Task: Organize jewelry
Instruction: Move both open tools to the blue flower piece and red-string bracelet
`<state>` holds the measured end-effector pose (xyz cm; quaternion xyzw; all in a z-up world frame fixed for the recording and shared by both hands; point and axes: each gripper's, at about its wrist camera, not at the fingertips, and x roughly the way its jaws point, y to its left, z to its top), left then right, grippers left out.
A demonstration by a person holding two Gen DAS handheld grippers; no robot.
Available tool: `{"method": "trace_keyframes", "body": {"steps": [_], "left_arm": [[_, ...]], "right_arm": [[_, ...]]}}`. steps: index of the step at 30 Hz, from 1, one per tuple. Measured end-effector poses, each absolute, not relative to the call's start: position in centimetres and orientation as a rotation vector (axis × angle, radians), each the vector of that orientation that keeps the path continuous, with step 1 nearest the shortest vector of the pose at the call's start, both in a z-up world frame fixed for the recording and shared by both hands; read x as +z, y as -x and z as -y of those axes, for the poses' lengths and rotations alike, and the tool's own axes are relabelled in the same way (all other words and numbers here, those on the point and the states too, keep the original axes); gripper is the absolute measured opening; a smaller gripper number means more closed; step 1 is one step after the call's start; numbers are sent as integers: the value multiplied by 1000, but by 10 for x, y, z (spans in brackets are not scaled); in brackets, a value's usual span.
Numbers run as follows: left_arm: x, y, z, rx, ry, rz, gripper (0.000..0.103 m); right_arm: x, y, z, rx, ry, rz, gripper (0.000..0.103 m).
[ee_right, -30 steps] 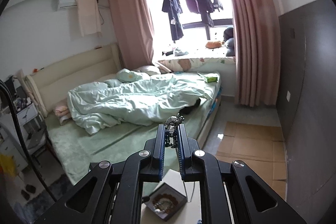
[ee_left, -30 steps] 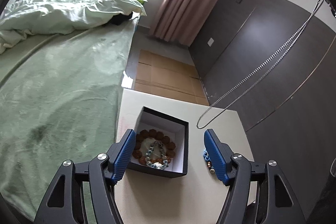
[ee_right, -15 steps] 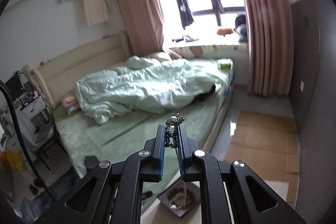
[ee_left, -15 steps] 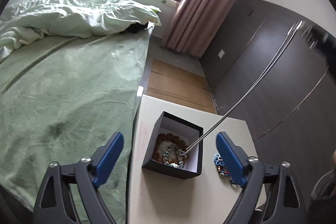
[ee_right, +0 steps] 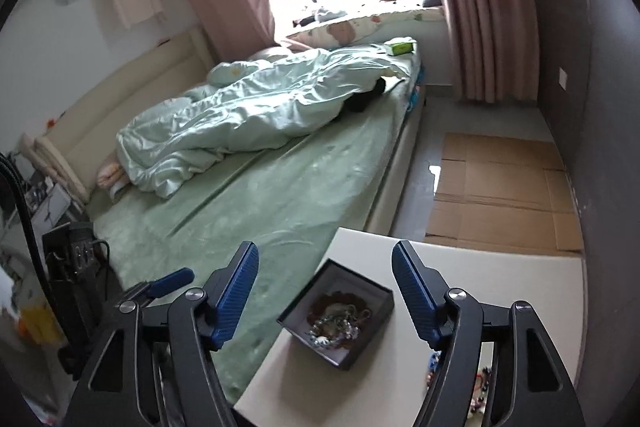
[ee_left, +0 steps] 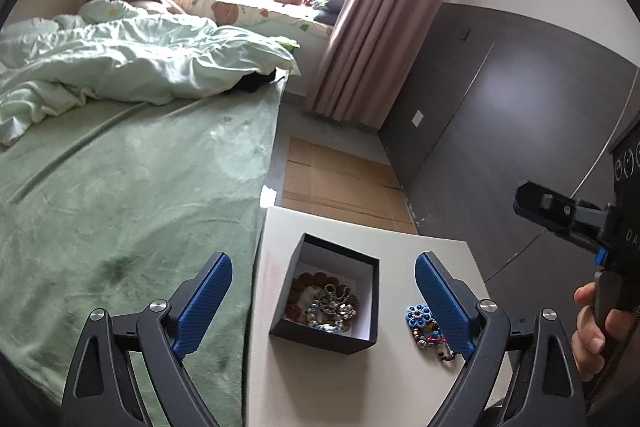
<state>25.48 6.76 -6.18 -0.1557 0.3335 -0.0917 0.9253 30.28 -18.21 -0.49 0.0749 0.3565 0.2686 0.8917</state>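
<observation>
1. A box (ee_left: 362, 341) is sitting on the table (ee_left: 320, 387), ahead between the left gripper (ee_left: 323, 301) fingers
2. Jewelry (ee_left: 326, 307) is lying inside it
3. A beaded bracelet (ee_left: 426, 327) is lying right of the box
4. The bed (ee_left: 120, 187) is lying left of the table

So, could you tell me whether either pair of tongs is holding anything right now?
No: the left tongs and right tongs are both open and empty.
</observation>
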Motion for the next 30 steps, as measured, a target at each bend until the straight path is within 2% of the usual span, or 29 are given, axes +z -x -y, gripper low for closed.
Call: {"method": "trace_keyframes", "body": {"steps": [8,20,23,30], "left_arm": [[-64,-258,-27,-265,273,-707,93],[-82,-269,46,-375,163,-813,93],[-87,-270,59,-402,143,-830,93],[-105,-279,89,-446,108,-902,93]], "right_arm": [[-28,-282,246,439,-224,-746,90],[-84,-254,324,350,-368,-819,91],[-95,-251,335,346,-409,-829,89],[-128,-251,354,342,-501,-885,68]]}}
